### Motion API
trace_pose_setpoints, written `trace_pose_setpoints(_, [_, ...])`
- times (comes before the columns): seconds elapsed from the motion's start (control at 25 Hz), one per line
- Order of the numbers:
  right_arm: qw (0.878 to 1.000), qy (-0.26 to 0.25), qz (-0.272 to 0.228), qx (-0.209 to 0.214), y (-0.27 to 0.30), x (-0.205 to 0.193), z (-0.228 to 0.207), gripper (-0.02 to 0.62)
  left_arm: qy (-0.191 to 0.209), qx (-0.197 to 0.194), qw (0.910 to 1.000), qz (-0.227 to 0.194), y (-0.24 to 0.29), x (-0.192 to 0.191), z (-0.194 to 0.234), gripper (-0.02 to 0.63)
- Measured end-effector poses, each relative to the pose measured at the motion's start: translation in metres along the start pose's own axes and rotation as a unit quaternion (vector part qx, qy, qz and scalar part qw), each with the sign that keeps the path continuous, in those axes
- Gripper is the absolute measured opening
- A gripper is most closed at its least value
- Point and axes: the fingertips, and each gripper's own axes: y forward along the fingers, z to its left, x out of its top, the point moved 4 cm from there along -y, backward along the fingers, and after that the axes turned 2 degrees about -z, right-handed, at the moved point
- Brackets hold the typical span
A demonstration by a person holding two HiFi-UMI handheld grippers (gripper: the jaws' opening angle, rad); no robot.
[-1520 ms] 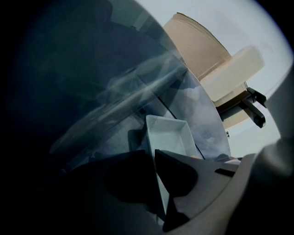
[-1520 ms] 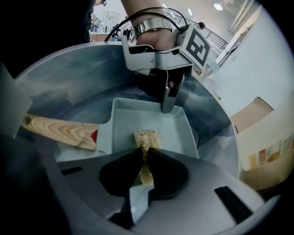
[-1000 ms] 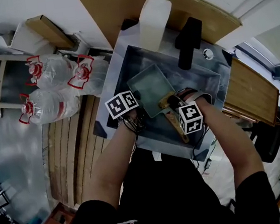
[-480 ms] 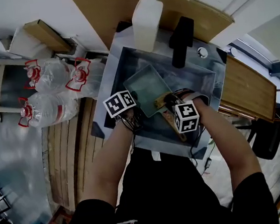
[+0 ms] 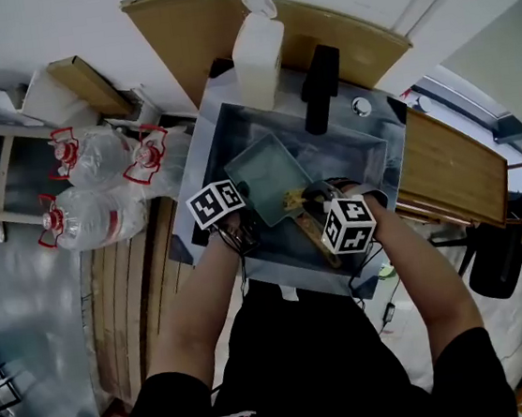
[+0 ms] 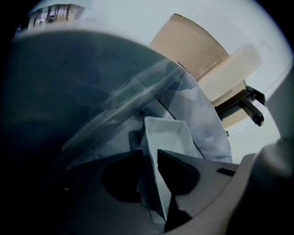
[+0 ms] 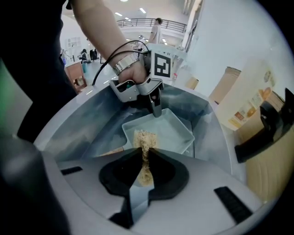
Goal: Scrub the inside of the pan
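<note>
Pinching a tan sponge (image 7: 145, 137) w/ right gripper (image 7: 146, 153): both jaws pressed together on it, sponge end sticking out beyond the tips, over near corner of pan (image 7: 171, 129); touching pan or not, cannot tell. Sits in steel sink (image 5: 368, 157), a bit above centre of head view; rect. shape, pale grey-green inside, w/ wooden handle (image 5: 318, 236) pointing to lower right of frame, partly under right gripper. Reaches pan's left side w/ left gripper (image 6: 149, 155), at centre-left of head view. Has just been opening these jaws; now spread a little, w/ pan's thin side wall standing betw. them, pads not seeming to press on it. Shows also in right gripper view, upper centre: left gripper's fingertips (image 7: 156, 104) at far rim of pan. Behind sink, at top of head view: white plastic bottle (image 5: 258, 54) and black tap (image 5: 319, 89), near each other. At left of frame: clear water bottles (image 5: 94, 157) w/ red caps. At right of sink: wooden board (image 5: 449, 165).
</note>
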Motion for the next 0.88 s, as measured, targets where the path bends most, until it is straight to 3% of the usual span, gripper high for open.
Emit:
trace_pose_setpoints(0.24, [0.992, 0.105, -0.065, -0.026, -0.026, 0.006, -0.004, 0.051, 0.033, -0.022, 0.9990, -0.021, -0.030, 0.005, -0.021, 0.109])
trace_pose_setpoints(0.56, [0.962, 0.208, -0.162, -0.070, -0.073, 0.018, -0.009, 0.051, 0.080, -0.059, 0.9918, -0.080, -0.084, 0.009, -0.057, 0.085])
trace_pose_setpoints(0.72, [0.942, 0.249, -0.209, -0.085, -0.101, 0.025, -0.009, 0.051, 0.148, -0.075, 0.9791, -0.117, -0.121, 0.004, -0.086, 0.044])
trace_pose_setpoints(0.88, [0.919, 0.281, -0.260, -0.093, -0.126, 0.028, -0.007, 0.051, 0.217, -0.085, 0.9591, -0.160, -0.157, -0.006, -0.108, 0.009])
